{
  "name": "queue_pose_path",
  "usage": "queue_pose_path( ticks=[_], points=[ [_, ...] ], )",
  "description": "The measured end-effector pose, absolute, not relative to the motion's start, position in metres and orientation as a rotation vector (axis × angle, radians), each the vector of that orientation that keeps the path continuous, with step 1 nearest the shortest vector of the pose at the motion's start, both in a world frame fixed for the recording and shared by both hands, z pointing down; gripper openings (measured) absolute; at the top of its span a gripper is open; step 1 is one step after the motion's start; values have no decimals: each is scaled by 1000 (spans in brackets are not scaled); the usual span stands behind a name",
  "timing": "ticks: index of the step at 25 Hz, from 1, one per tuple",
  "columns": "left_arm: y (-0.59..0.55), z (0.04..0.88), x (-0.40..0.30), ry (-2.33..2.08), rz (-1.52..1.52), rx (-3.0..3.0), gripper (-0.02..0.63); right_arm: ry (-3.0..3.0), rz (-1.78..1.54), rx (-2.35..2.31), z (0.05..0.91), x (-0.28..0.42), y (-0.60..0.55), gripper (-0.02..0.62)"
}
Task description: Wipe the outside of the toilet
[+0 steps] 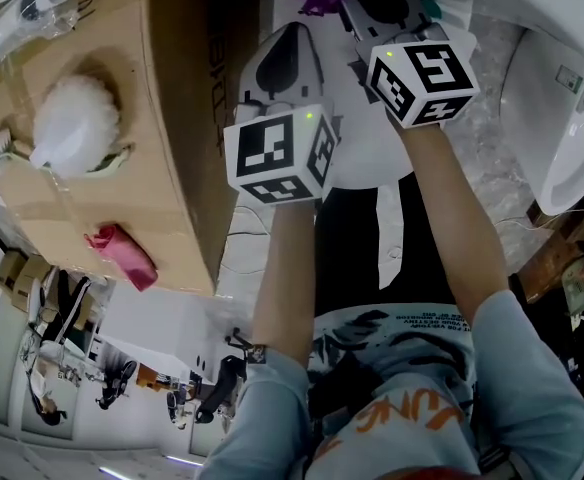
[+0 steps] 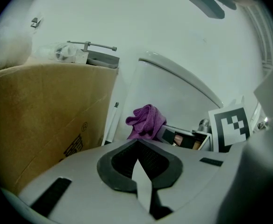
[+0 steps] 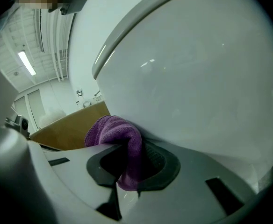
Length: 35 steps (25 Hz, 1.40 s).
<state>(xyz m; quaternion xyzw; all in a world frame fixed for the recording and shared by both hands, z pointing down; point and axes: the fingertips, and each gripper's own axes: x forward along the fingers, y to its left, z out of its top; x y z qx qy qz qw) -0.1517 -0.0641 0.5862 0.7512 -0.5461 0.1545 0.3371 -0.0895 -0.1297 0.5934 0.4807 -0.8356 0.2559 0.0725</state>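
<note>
Nearest, the left hand-held gripper [image 2: 137, 146] has its jaws together on nothing. Just beside it, at 1 o'clock, the right hand-held gripper [image 3: 129, 167] is clamped on a purple cloth [image 3: 113, 132], which presses against the white outer shell of the toilet [image 3: 197, 78]. Off at 9 o'clock stands a cardboard box [image 1: 162, 168], with a fluffy white duster [image 1: 72, 123] and a pink rag [image 1: 122, 256] lying on top.
</note>
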Motion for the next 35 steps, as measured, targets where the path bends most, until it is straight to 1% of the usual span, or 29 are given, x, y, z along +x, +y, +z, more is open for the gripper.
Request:
queue_pose_path(
  ticks=[8,20,35],
  points=[
    [-57,587,-130,-1390,427,1964,25,-2493,762,1466,592,-66,-123,71],
    [-52,579,-104,-1334,312,1901,25,-2469,767,1500,591,-26,-112,72],
    [-51,573,-50,-1236,355,1968,25,-2445,787,1564,587,25,-98,72]
  ],
)
